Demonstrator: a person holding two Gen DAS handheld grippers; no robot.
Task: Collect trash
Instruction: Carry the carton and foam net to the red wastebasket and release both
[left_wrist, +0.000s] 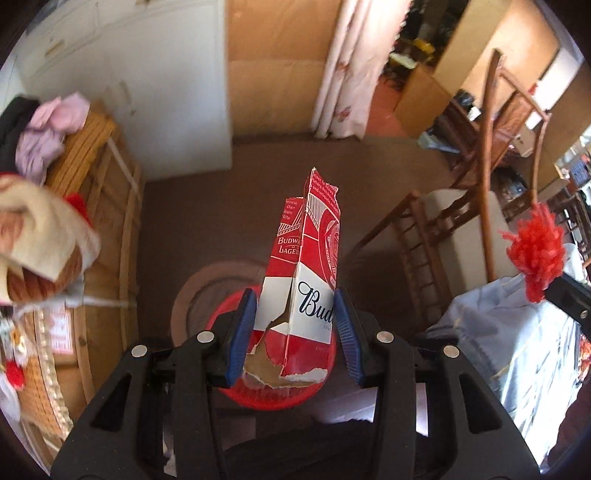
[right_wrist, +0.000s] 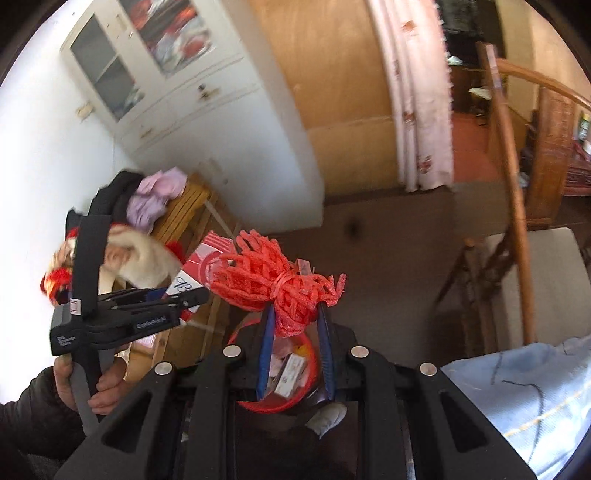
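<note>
Two bits of trash are in the air at once here, one per hand. The left tongs (left_wrist: 295, 328) are clamped on a torn red-and-white cardboard beer carton (left_wrist: 308, 280), blue pads pressing its two sides near the ripped bottom edge, so it stands up tall in the middle of the left wrist view. The right tongs (right_wrist: 295, 354) are closed narrow around the tied waist of a bunched red foam fruit net (right_wrist: 273, 280), which flares out above the pads; grabbing the pinched middle makes sense, since the fluffy ends would just squash and slip. Both tongs point steeply down at a round red plastic bin (right_wrist: 314, 369) on the brown floor (left_wrist: 221, 206), sitting low centre in both views, right behind the pads. In the right wrist view you can see it already has a small box and some scraps in it. So my read is both pieces are being lined up over the bin for a drop, not yet let go. The carton is longer than the bin looks deep, so it may poke out or tip over the rim. In the right wrist view the person's hand (right_wrist: 88, 380) gripping the left tool shows at lower left, and the net shows at right in the left wrist view.
</note>
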